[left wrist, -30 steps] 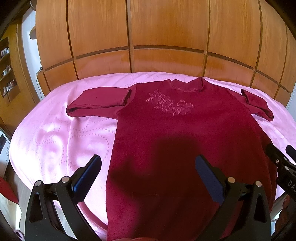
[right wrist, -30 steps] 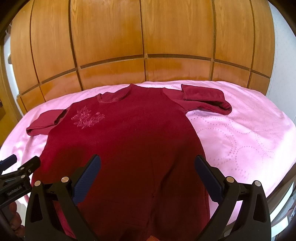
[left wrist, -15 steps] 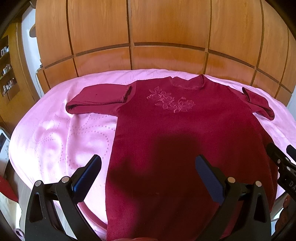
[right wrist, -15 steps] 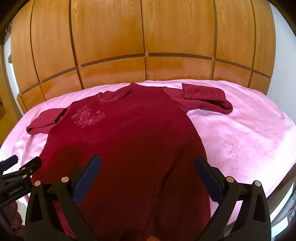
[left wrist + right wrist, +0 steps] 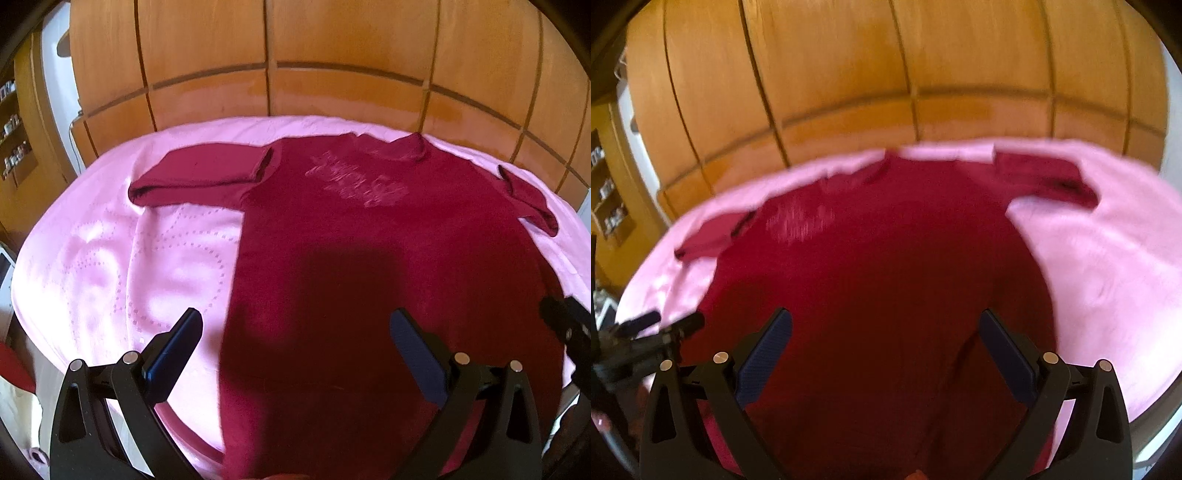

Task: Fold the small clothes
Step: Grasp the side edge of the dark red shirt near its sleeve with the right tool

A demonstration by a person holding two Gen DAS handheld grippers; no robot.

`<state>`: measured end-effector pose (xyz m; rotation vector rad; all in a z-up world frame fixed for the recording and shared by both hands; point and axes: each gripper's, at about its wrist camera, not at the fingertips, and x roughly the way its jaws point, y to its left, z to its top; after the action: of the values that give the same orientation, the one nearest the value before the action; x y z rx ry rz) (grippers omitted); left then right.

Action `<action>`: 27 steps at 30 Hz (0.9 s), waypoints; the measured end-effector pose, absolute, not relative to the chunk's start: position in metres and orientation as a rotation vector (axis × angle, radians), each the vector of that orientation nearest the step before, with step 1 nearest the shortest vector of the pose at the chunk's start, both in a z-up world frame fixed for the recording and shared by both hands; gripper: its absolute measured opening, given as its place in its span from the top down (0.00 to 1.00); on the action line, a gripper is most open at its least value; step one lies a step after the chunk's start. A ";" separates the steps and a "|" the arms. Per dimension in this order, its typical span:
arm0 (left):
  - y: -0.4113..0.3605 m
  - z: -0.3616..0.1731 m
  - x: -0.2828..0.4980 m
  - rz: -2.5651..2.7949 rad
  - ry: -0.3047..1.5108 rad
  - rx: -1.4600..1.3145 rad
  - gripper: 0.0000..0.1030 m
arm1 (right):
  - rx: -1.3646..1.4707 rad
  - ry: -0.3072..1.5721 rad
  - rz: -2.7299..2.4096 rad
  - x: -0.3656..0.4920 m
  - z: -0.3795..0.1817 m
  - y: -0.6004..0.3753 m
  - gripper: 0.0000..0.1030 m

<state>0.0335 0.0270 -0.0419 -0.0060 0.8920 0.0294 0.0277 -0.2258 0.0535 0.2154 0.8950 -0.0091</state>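
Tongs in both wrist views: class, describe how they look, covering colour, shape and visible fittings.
Both the left tongs and the right tongs look alike: black frames with triangular cut-outs, two long fingers lined with dark blue pads, and round silver fasteners at the joints. No cables, sleeves or readable markings show.

The left hand-held gripper (image 5: 295, 345) is spread wide, its two dark fingers (image 5: 177, 350) well apart with nothing between them. The right hand-held gripper (image 5: 885, 345) is spread just as wide and is likewise empty. Each one shows at the edge of the other's view, so they sit side by side, near each other.
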 end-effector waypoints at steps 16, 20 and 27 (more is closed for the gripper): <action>0.164 -0.079 0.078 0.354 0.903 -0.111 0.02 | 0.254 0.933 0.236 0.102 0.053 -0.187 0.10; 0.198 -0.094 0.085 0.410 0.922 -0.188 0.02 | 0.220 0.984 0.352 0.142 0.051 -0.152 0.26; 0.206 -0.109 0.085 0.404 0.849 -0.218 0.02 | 0.237 1.063 0.511 0.201 0.033 -0.091 0.40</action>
<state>0.0854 0.2060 -0.1094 -0.2185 0.8488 0.4042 0.2013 -0.0913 0.0327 0.2367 1.0627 0.5108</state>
